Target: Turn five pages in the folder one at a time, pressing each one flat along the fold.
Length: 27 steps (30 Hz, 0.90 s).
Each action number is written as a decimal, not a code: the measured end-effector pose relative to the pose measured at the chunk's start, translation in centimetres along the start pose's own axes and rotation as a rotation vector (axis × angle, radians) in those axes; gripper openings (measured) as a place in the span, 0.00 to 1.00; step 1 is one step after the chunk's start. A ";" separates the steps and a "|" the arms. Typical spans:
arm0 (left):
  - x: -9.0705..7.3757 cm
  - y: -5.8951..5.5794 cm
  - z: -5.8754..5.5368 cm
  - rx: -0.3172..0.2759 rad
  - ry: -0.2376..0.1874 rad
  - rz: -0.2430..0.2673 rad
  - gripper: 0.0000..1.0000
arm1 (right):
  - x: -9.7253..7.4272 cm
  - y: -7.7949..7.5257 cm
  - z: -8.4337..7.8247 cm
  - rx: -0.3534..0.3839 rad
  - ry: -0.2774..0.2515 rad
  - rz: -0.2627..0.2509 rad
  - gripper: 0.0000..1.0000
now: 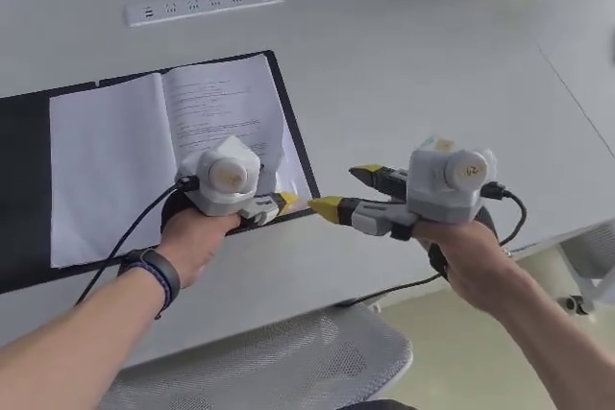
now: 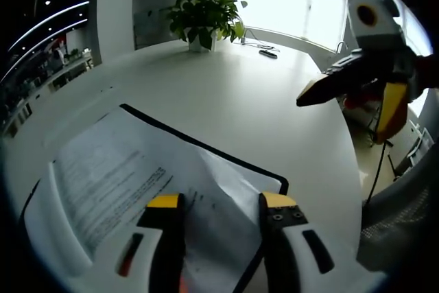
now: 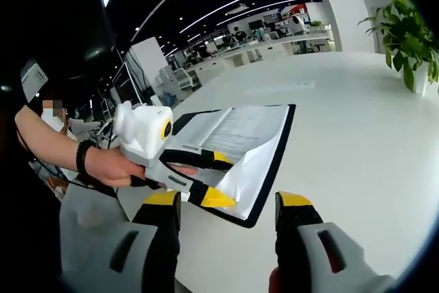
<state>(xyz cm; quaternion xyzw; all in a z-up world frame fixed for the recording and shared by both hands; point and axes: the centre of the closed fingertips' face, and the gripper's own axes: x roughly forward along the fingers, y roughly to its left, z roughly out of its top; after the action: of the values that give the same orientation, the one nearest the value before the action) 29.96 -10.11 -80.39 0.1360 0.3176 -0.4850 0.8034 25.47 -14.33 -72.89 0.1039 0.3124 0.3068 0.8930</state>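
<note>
Two sheets lay spread in the open folder (image 1: 24, 180), which sat on the bench (image 1: 404, 64) in the left half of the head view: a blank-looking sheet (image 1: 106, 170) on its left side and a printed page (image 1: 226, 108) on its right. We could not tell how many of the five turns were done, as nothing in the views counted them. We judged that a turn was only starting. The printed page's lower right corner curled up off the folder, and the left hand-held gripper (image 1: 285, 201) sat at that corner with its jaws apart. The paper lay between or just under them, and we could not tell whether they touched it. The right hand-held gripper (image 1: 344, 189) hovered just right of the folder over bare bench, jaws wide apart and holding nothing. For this page, the lift, the swing across and the press along the fold all remained.
</note>
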 end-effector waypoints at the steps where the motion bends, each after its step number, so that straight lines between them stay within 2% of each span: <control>1: 0.0 0.0 0.0 0.000 0.000 0.000 0.43 | 0.4 -0.1 0.2 0.005 -0.001 0.005 0.53; 8: 0.1 0.1 0.0 -0.003 -0.001 0.000 0.43 | 3.7 -0.6 1.3 0.013 0.020 0.031 0.50; 15: 0.1 0.1 -0.1 -0.008 -0.004 0.002 0.43 | 5.8 -0.9 1.8 0.020 0.033 0.059 0.46; 20: 0.1 0.1 0.0 -0.013 -0.005 0.001 0.44 | 7.0 -1.2 1.6 0.076 0.038 0.082 0.44; 23: 0.1 0.1 0.0 -0.019 -0.006 0.002 0.44 | 7.8 -1.7 1.0 0.093 0.058 0.081 0.40; 27: 0.1 0.0 0.1 -0.023 -0.006 0.002 0.45 | 8.4 -1.8 0.7 0.136 0.060 0.096 0.35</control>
<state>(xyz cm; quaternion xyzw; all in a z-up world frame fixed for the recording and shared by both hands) 30.05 -10.20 -80.42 0.1260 0.3206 -0.4808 0.8063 31.95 -10.57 -77.21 0.1698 0.3536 0.3303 0.8585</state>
